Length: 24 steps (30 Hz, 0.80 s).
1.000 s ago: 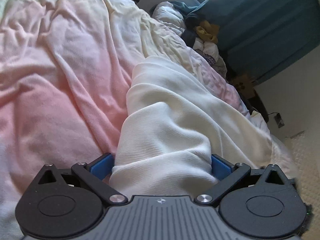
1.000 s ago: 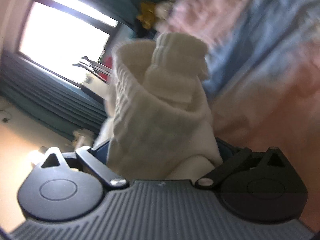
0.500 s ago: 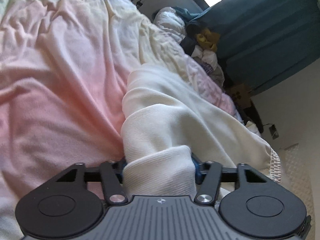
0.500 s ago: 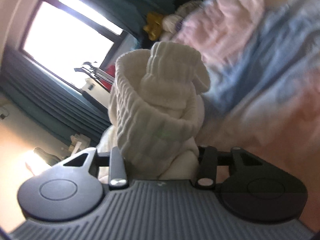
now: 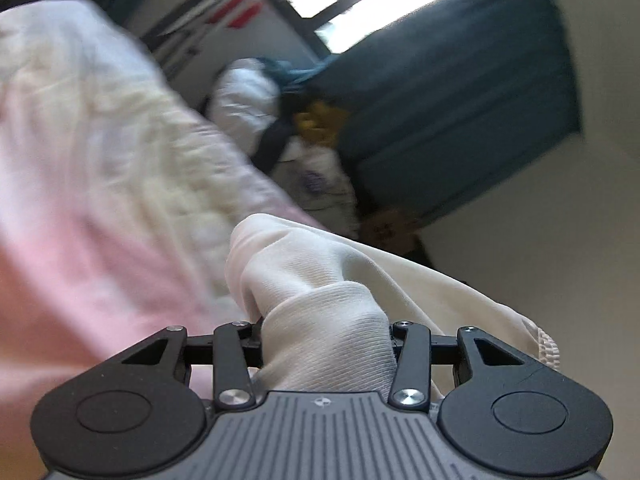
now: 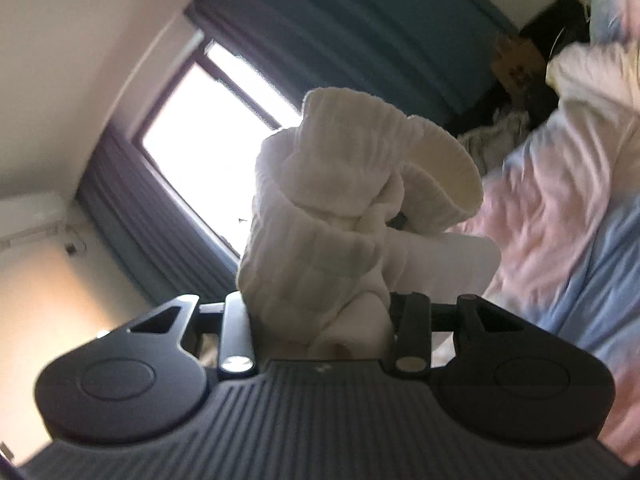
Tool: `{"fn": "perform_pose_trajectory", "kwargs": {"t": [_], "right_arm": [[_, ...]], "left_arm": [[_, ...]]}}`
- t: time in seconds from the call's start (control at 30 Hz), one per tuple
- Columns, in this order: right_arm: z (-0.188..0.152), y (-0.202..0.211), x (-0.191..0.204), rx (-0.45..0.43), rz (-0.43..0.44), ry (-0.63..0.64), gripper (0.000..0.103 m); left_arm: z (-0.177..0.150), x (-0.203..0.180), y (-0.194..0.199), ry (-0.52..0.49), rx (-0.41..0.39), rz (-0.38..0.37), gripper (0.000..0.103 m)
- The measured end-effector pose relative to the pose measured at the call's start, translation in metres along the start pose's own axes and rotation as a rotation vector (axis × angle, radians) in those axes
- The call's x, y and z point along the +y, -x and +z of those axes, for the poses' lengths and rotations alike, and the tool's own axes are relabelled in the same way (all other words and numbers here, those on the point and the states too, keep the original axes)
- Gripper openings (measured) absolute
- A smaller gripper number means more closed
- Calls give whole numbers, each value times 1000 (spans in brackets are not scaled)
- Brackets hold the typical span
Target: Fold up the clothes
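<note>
Cream garment (image 5: 320, 280): one; two grippers (image 5: 326, 340) (image 6: 320, 312) clamping.

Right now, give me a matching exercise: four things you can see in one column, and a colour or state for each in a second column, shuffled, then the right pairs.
Things:
1. left gripper
2. curtain
3. bedsheet
4. ribbed cuff

Colours or states:
A. pink and pale yellow
B. sticks up in front of the bright window
C. dark teal
D. shut on the cream sweater

Pairs: 1-D, 2-C, 3-A, 4-B
</note>
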State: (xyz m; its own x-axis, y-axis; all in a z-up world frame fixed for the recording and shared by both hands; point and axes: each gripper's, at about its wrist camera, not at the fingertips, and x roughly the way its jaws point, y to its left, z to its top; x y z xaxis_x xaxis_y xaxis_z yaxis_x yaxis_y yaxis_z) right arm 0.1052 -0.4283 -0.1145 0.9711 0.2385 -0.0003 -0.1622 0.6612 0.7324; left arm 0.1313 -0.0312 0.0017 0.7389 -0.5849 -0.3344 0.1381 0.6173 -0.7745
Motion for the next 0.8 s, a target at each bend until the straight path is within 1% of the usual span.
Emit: {"fn": "perform_pose_trajectory", "kwargs": {"t": [0.07,0.23,0.3,0.47,0.53,0.6,0.63,0.7,0.77,0.8], "right_arm": [[23,9,-9,-42,-14,-6,42],[82,42,-57,-152,-101,-8,43],[101,56,-84,-185,-151,-16,43],[140,82,-161,-239,-295,-37,42],[138,92,-194,-234,-360,-97,42],[134,101,-227,-225,-426,-164,42],[126,104,-240,-204,-453,-203,42],[105,108,-265,-152,-504,-285,42],[85,113,-289,-99,-555,-367,42],[73,116,-297,-87,-566,-394,43]], "left_arm": [[-1,-29,-32,-37,24,-39,45],[-32,-97,-127,-119,116,-128,45],[-53,-120,-174,-141,162,-170,45],[-122,-137,-278,-136,293,-208,45],[-150,-143,-320,-133,346,-222,45],[-171,-133,-350,-133,399,-193,45],[-180,-123,-363,-135,424,-171,45],[-195,-101,-377,-133,450,-140,45],[-200,-79,-384,-142,481,-121,46],[-202,-68,-387,-147,497,-112,46]]}}
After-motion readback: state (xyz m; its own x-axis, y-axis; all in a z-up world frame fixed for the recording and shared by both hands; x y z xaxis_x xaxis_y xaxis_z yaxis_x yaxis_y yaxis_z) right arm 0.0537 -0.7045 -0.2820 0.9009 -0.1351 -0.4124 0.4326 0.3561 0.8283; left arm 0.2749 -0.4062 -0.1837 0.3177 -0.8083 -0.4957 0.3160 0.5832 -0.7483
